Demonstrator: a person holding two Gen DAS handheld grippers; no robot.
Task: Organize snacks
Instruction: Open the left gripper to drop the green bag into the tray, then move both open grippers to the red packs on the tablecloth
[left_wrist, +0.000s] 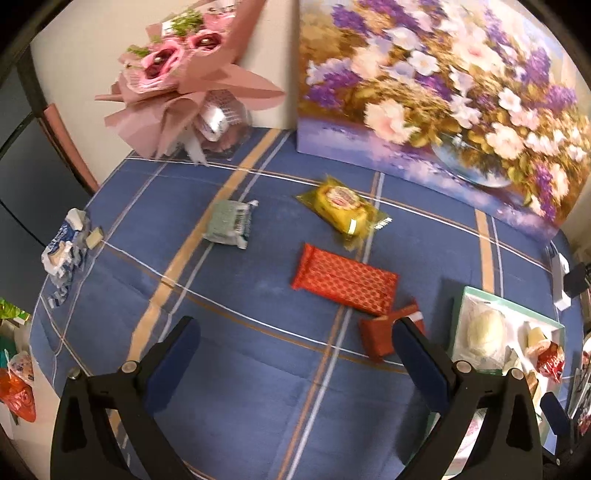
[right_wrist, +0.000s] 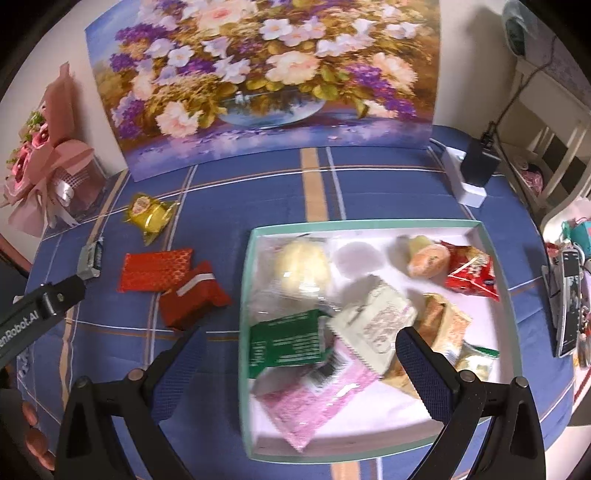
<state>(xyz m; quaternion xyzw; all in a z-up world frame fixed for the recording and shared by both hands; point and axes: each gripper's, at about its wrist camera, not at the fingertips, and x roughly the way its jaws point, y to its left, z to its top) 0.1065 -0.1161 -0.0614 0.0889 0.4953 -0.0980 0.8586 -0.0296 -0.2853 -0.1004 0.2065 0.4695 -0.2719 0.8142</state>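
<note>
A shallow white box with a mint rim (right_wrist: 246, 295) lies on the blue plaid cloth and holds several snack packets. It also shows in the left wrist view (left_wrist: 460, 306). Loose on the cloth are a yellow packet (left_wrist: 341, 208), a grey packet (left_wrist: 231, 223), a red patterned packet (left_wrist: 343, 278) and a dark red packet (left_wrist: 380, 334). The same packets show in the right wrist view: yellow (right_wrist: 149, 216), red patterned (right_wrist: 157, 269), dark red (right_wrist: 192, 297). My left gripper (left_wrist: 295, 341) is open and empty above the cloth. My right gripper (right_wrist: 299, 350) is open and empty over the box's near side.
A flower painting (right_wrist: 258, 74) leans at the back of the table. A pink bouquet (left_wrist: 177, 74) stands at the back left. A torn blue-white wrapper (left_wrist: 64, 249) lies at the left edge. A white power strip with a black adapter (right_wrist: 474, 170) sits at the back right.
</note>
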